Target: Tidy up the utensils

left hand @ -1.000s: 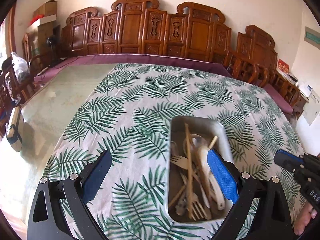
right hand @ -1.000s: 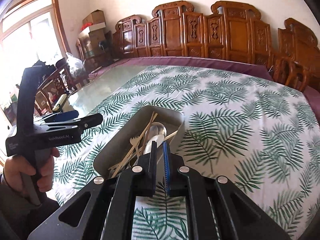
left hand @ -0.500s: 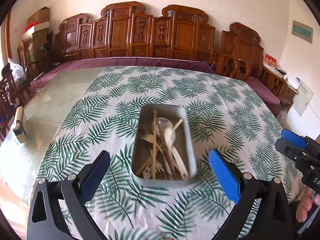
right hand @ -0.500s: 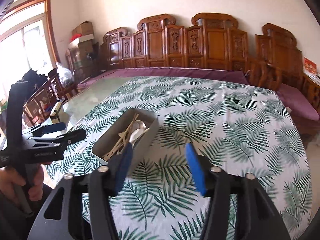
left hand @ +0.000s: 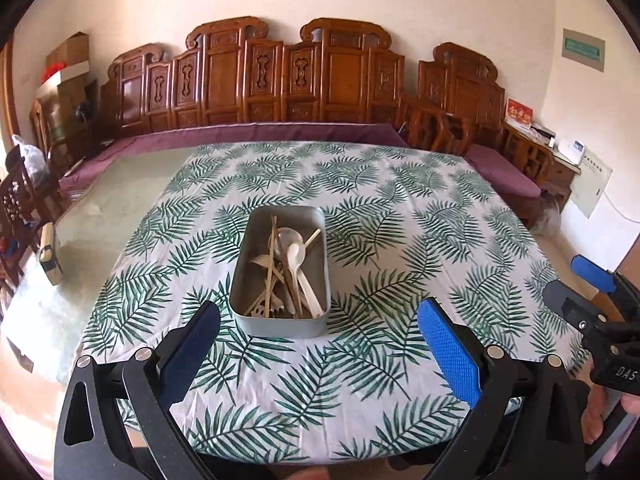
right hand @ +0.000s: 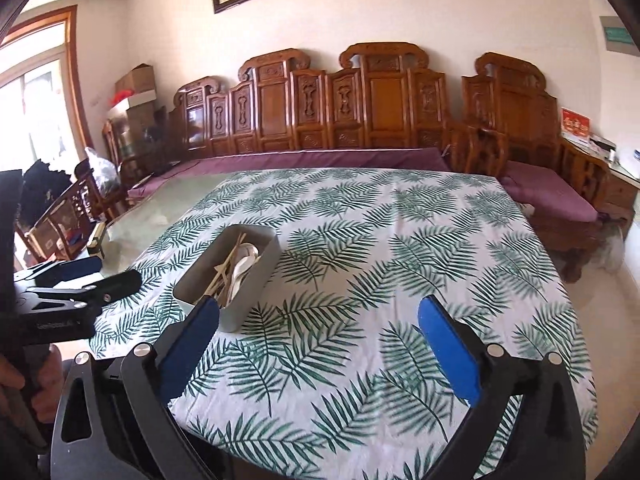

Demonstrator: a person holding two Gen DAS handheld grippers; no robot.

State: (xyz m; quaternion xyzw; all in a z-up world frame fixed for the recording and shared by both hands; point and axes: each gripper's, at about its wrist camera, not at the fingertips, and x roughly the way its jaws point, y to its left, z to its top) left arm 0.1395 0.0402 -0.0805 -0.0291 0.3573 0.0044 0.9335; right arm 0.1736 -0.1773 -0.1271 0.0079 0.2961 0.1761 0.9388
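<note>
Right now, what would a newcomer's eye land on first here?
The grey rectangular metal tin, filled with wooden and white plastic utensils, sits mid-table on the green fern-print tablecloth. Both claws, left and right, are open and empty. Carved wooden benches line the back wall.

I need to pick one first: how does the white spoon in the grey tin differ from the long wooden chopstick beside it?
The white plastic spoon has a broad rounded bowl; the long wooden chopstick is a thin straight tan stick, reaching farther up the grey metal tin. Both lie loose inside it.
</note>
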